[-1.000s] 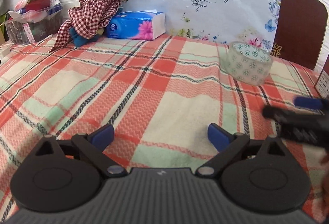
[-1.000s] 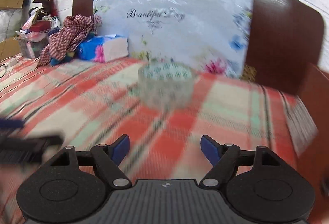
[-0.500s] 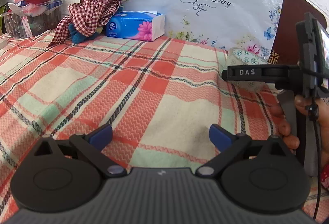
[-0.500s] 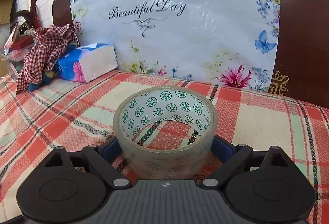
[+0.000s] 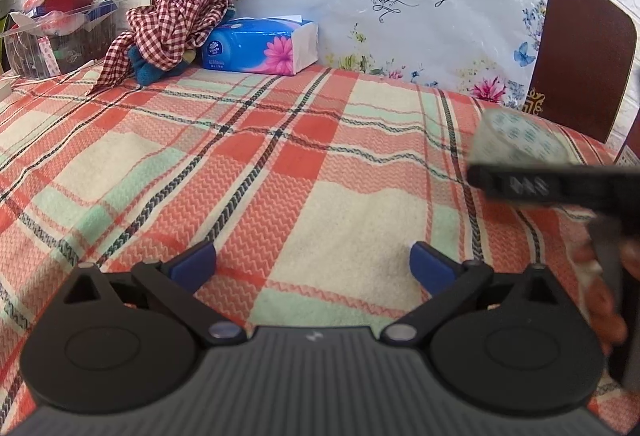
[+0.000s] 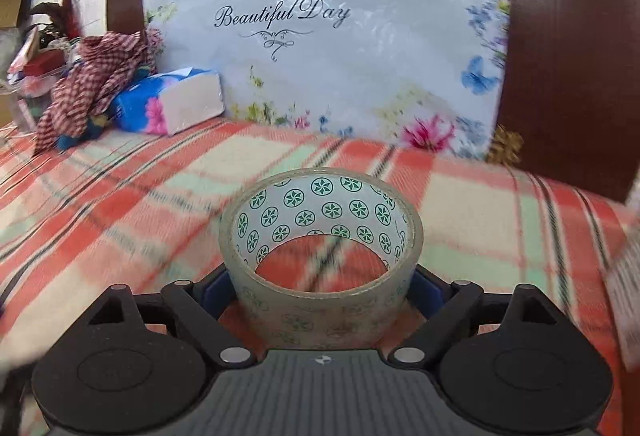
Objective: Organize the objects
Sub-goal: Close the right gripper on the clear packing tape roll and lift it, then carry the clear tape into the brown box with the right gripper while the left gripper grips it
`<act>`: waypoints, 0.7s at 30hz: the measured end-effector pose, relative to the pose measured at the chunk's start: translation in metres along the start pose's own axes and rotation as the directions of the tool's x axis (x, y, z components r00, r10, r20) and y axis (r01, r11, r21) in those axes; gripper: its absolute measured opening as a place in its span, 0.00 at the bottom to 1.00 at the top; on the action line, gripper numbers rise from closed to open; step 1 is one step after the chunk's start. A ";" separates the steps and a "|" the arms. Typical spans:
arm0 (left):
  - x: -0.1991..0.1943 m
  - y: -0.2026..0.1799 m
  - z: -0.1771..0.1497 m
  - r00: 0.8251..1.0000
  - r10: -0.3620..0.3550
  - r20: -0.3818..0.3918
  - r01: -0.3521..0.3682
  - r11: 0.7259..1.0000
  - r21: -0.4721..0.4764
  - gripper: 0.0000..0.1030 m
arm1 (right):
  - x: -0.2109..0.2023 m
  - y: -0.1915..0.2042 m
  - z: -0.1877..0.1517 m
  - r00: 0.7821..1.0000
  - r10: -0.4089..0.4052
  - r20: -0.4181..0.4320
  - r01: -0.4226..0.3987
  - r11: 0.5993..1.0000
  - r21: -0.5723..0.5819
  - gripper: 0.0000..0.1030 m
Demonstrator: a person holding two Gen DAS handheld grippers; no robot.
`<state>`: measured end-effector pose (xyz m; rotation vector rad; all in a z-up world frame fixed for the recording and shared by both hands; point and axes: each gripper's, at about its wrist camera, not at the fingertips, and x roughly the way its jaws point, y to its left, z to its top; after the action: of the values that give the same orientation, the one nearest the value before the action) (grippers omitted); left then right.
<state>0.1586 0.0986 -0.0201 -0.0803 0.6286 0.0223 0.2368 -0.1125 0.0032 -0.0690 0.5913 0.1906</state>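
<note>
The roll of clear tape (image 6: 322, 256), its inner core printed with green pinwheels, sits clamped between the blue pads of the right gripper (image 6: 322, 286), hole facing up, and appears to be raised just above the plaid tablecloth (image 6: 120, 203) at the right side of the table. From the left wrist view the same roll (image 5: 516, 133) shows blurred above the dark bar of the right tool. The left gripper (image 5: 314, 260) hangs over the near middle of the cloth with its fingers spread wide and nothing between them.

As for progress, I judge this an early stage: one item is picked up, but it has no resting place yet, and where it belongs I cannot tell. Far left, the blue tissue pack (image 5: 260, 45), the red checked cloth (image 5: 176, 7) heaped beside it and the clear bin of oddments (image 5: 60, 35) look untouched.

Half a second ago the roll rested on the cloth with the pads at its sides; now the background streaks with motion and the roll rides higher. The left tool has hardly shifted.
</note>
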 end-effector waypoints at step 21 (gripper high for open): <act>-0.059 -0.083 -0.015 0.961 -0.231 -0.153 0.249 0.962 0.108 1.00 | -0.251 -0.110 -0.168 0.971 -0.234 -0.041 0.237 0.942 0.236 0.86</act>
<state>0.1058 0.0150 0.0083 -0.0350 0.7553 -0.2607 -0.0370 -0.2797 0.0058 0.0930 0.6098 -0.1150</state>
